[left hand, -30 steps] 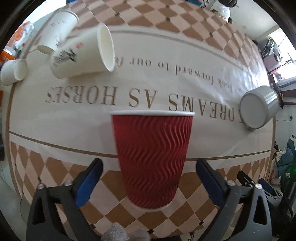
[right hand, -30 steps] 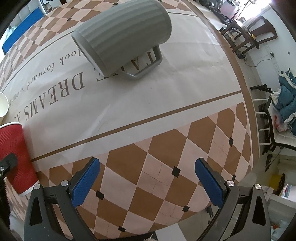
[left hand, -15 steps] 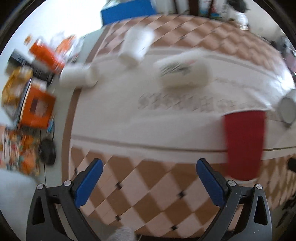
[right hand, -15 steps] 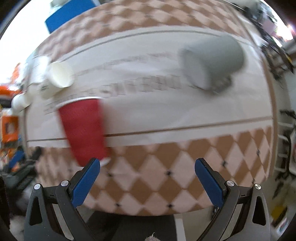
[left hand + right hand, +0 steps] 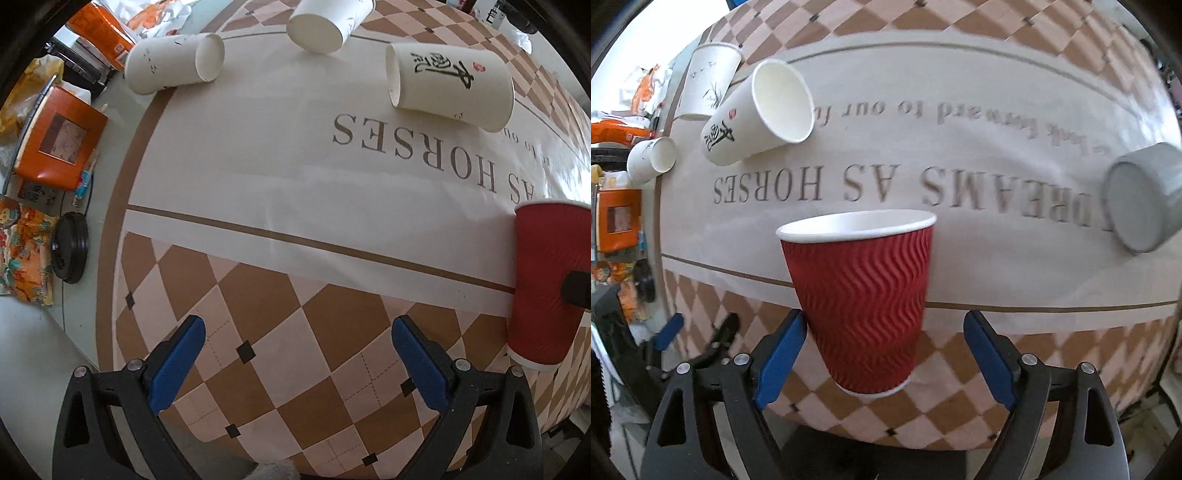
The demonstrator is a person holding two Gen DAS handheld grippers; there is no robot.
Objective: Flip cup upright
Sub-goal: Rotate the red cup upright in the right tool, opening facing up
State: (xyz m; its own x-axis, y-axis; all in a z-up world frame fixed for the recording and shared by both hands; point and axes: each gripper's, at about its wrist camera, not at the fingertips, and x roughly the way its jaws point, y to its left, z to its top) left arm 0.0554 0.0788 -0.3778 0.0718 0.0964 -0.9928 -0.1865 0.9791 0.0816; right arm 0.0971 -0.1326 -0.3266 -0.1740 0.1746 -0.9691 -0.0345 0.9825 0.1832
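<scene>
right gripper (image 5: 882,354) open around upright red cup (image 5: 860,306).

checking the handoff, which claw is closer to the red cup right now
Right. The right claw brackets the red cup, with its left finger against the cup wall. The left claw sits off to the cup's left, open over bare checkered cloth.

From my feed the counter (image 5: 258,155) wears a cream cloth with a brown-and-peach checkered border and "DREAMS AS HORSES" lettering. On it: a red ripple-walled paper cup (image 5: 860,299) standing upright, three white paper cups on their sides (one with black calligraphy (image 5: 448,86), one plain (image 5: 173,62), one at the far edge (image 5: 325,20)), plus a grey ribbed mug (image 5: 1145,195) tipped over, well right of the red one.
</scene>
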